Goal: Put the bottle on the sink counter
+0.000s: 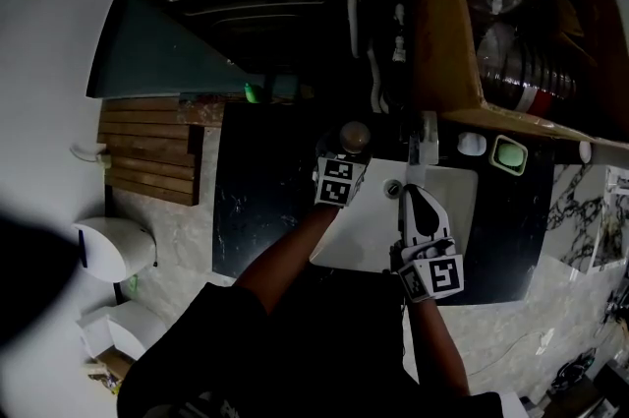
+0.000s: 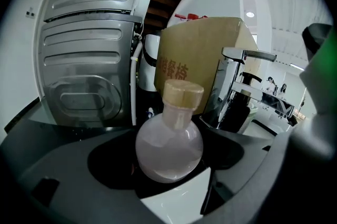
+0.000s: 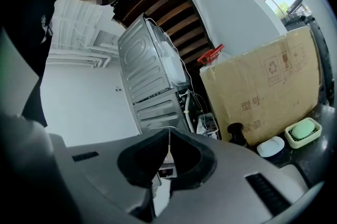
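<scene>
A round-bellied clear bottle point(image 2: 169, 149) with a tan cap point(image 2: 182, 93) sits between the jaws of my left gripper point(image 2: 171, 178), which is shut on its belly. In the head view the bottle point(image 1: 355, 137) is at the far left corner of the white sink basin point(image 1: 452, 195), by the black sink counter point(image 1: 257, 200). I cannot tell whether it rests on anything. My right gripper point(image 1: 408, 197) hovers over the basin in front of the faucet point(image 1: 425, 143). Its jaws point(image 3: 167, 152) are shut with nothing in them.
A big cardboard box point(image 1: 462, 32) stands behind the sink, with a green soap dish point(image 1: 509, 153) and a white dish point(image 1: 472, 144) in front of it. A grey washing machine point(image 2: 87, 54) is behind the counter. A wooden slat shelf point(image 1: 147, 155) lies at the left.
</scene>
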`<action>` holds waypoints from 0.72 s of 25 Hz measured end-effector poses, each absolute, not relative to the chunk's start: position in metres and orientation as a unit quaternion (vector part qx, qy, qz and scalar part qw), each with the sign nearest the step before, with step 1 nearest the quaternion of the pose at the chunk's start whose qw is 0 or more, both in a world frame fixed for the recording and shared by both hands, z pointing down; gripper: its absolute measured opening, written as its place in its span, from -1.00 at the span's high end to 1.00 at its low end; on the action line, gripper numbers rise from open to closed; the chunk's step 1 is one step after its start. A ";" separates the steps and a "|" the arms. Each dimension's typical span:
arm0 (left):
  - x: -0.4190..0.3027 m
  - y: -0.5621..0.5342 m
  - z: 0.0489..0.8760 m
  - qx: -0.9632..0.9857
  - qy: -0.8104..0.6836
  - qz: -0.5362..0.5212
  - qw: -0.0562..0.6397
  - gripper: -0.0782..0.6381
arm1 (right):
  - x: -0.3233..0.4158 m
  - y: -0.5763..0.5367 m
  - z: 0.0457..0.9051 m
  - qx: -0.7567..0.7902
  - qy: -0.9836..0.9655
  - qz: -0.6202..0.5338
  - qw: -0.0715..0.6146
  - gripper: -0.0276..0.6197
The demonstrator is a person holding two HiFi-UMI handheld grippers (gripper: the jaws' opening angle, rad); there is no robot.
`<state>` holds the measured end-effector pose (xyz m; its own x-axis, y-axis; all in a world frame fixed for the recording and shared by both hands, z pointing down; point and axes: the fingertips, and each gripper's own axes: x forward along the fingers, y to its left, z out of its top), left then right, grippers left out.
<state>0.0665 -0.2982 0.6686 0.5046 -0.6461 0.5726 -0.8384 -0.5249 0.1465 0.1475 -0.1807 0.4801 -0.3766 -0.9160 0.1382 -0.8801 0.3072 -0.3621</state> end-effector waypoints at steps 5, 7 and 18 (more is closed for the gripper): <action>0.071 -0.307 0.669 0.843 -0.437 0.231 0.213 -0.32 | 0.154 -0.178 0.478 -0.559 0.805 -0.190 0.061 0.80; 0.071 -0.308 0.669 0.843 -0.438 0.227 0.215 -0.32 | 0.156 -0.175 0.481 -0.561 0.804 -0.189 0.049 0.79; 0.059 -0.286 0.641 0.859 -0.419 0.179 0.235 -0.32 | 0.155 -0.158 0.476 -0.572 0.797 -0.191 0.025 0.80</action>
<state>0.0594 -0.2864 0.6413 0.5853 -0.6348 0.5045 -0.8031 -0.5396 0.2528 0.1546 -0.1581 0.4761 -0.3440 -0.9217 0.1792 -0.9029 0.2724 -0.3325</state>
